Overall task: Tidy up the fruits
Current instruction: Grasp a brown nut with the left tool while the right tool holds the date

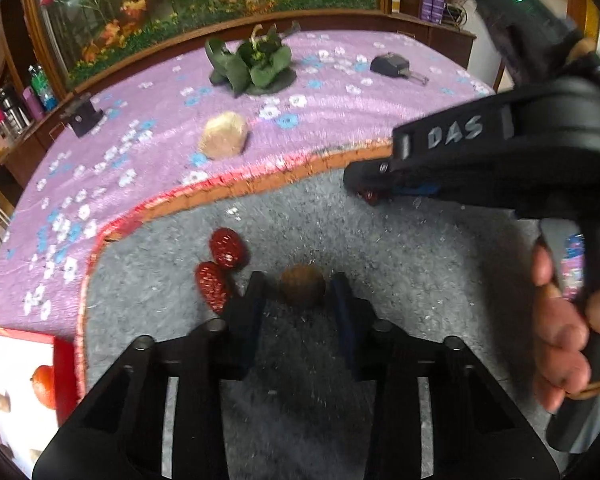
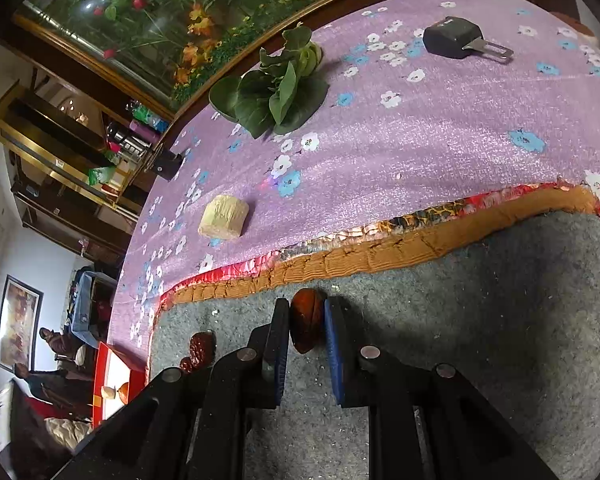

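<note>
On the grey felt mat (image 1: 400, 264) a round brown fruit (image 1: 302, 292) lies between the tips of my left gripper (image 1: 299, 280). A thin gap shows on each side of it, so the jaws stand open around it. Two red dates (image 1: 225, 249) (image 1: 211, 290) lie just left of that gripper. My right gripper (image 1: 366, 191) reaches in from the right, held by a hand (image 1: 560, 340). In the right wrist view, the right gripper (image 2: 307, 312) is shut on a reddish-brown date (image 2: 306, 330) at the mat's (image 2: 480, 320) far edge. The two red dates (image 2: 200, 350) lie to its left.
The mat has an orange and red border (image 1: 260, 190) and lies on a purple flowered tablecloth (image 1: 140, 160). A beige block (image 1: 224, 140), leafy greens (image 1: 256, 66), a black buckle (image 1: 392, 65) and a small black box (image 1: 82, 114) sit there. A red printed box (image 1: 20, 380) is at the near left.
</note>
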The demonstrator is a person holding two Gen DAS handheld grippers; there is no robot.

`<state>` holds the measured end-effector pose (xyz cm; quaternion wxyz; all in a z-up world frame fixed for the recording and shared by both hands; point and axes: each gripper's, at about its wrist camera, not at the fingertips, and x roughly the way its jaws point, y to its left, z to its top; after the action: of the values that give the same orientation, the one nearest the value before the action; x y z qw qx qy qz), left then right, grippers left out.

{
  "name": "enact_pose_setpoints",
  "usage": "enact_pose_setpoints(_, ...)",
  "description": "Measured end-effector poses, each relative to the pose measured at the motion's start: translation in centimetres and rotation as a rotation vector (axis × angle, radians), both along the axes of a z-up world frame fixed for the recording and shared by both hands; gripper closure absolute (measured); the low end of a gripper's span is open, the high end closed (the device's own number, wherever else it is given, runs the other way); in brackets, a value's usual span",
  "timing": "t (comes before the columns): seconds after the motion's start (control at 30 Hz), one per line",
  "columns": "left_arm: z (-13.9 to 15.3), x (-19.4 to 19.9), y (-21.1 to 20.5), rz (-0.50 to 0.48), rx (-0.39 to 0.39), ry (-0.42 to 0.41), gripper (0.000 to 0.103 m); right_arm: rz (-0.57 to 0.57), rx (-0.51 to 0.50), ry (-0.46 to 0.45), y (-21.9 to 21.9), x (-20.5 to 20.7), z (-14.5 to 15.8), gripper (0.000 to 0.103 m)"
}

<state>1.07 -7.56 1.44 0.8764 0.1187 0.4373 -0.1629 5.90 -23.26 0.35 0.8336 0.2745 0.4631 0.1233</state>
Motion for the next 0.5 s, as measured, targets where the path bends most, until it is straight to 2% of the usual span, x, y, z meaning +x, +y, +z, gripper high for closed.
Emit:
enact_pose_setpoints(0.03,0.0,0.1,0.0,-0.001,-0.012,-0.011,0.075,0.001,-0.001,0.000,0.0,0.0,0.0,0.086)
enact_pose_setpoints(0.07,0.0,0.1,0.0,-0.008,-0.016,-0.008,0.081,0.001,-0.002,-0.001,0.0,0.0,0.0,0.086)
enact_pose_setpoints(0.23,0.3,-0.3,0.4,0.007,-0.027,-0.019,0.081,0.018,-0.027,-0.013,0.5,-0.1,0.2,0.086)
enact_pose_setpoints(0.33,0.7,-0.9,1.3,0.035,-0.053,-0.026,0.082,0.055,0.007,-0.025,1.0,-0.2,0.4,0.086)
enact_pose_setpoints(0.5,2.9,-4.0,3.4,0.089,-0.065,-0.103,0.081,0.099,0.043,-0.099,2.0,-0.9,1.6,0.086)
